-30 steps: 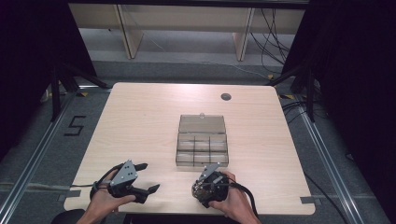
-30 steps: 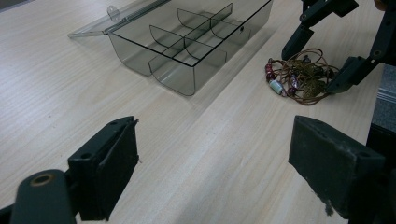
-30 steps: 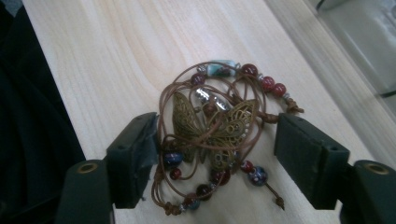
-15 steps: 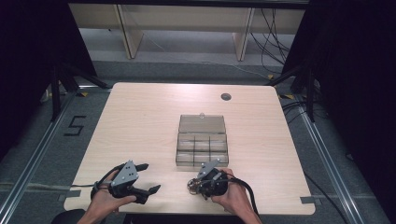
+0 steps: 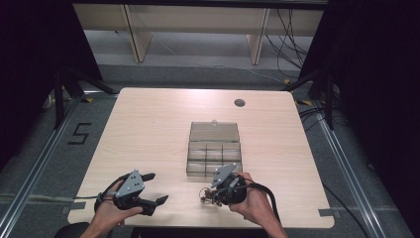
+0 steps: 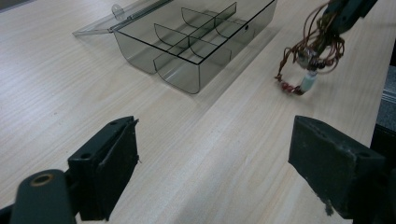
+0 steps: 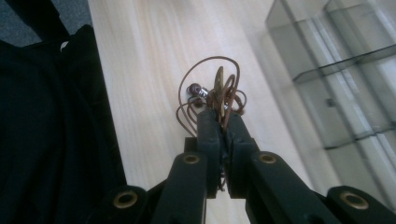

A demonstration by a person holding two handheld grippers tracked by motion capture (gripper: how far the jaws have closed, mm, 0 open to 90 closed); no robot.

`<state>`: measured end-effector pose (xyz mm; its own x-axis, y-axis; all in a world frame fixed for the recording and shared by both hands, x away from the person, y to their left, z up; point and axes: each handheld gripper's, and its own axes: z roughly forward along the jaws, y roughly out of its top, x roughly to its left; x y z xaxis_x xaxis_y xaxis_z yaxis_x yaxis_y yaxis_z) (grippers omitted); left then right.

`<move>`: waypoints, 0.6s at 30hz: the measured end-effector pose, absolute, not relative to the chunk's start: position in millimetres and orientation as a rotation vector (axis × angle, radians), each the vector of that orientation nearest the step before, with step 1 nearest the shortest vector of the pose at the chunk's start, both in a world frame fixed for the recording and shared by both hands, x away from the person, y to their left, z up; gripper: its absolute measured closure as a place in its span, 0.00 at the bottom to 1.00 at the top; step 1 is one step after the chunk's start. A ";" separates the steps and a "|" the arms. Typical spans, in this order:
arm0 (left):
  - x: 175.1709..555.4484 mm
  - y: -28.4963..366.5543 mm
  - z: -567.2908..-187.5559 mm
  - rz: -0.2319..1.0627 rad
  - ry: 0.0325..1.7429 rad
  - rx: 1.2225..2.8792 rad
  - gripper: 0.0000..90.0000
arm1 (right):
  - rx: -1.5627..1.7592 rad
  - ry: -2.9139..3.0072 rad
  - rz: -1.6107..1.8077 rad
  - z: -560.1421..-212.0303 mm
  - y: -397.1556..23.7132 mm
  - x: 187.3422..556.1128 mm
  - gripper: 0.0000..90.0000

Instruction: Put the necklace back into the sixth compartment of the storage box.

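A tangle of brown cord with beads and a small metal piece point(image 7: 211, 91) hangs from my right gripper point(image 7: 223, 116), whose jaws are shut on it. In the high view this bundle point(image 5: 204, 197) dangles just above the table's front edge, in front of the clear compartment box point(image 5: 214, 168). From the left gripper view the bundle point(image 6: 308, 70) hangs below the right gripper point(image 6: 348, 11). My left gripper point(image 5: 156, 188) is at the front left, open wide point(image 6: 215, 172) with nothing between its jaws, aimed toward the box point(image 6: 187, 77).
The box's lid point(image 5: 214, 131) lies open flat behind its several empty compartments point(image 7: 345, 70). A round dark grommet point(image 5: 239, 103) sits near the wooden table's point(image 5: 148, 129) far edge. A cable point(image 5: 270, 198) trails from the right hand.
The right gripper has turned slightly, and the cord bundle has come into sight at its tip, lifted off the table. The left gripper has barely moved.
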<state>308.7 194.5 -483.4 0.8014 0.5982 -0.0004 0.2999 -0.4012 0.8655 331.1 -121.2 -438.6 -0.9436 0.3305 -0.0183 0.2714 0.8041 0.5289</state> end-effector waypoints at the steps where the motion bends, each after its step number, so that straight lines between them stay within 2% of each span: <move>1: 308.8 194.9 -483.4 0.390 0.665 2.016 0.17 | 0.480 2.867 0.821 -436.1 -122.2 331.6 0.97; 18: 310.4 196.0 -483.1 0.398 0.657 2.019 0.17 | 0.466 2.816 0.771 -379.0 -141.0 350.7 0.97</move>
<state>310.4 196.0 -483.1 0.8030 0.5958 0.0152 0.2892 -0.4119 0.8641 350.7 -141.0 -379.0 -0.9337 0.3457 -0.0934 0.2499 0.8157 0.5217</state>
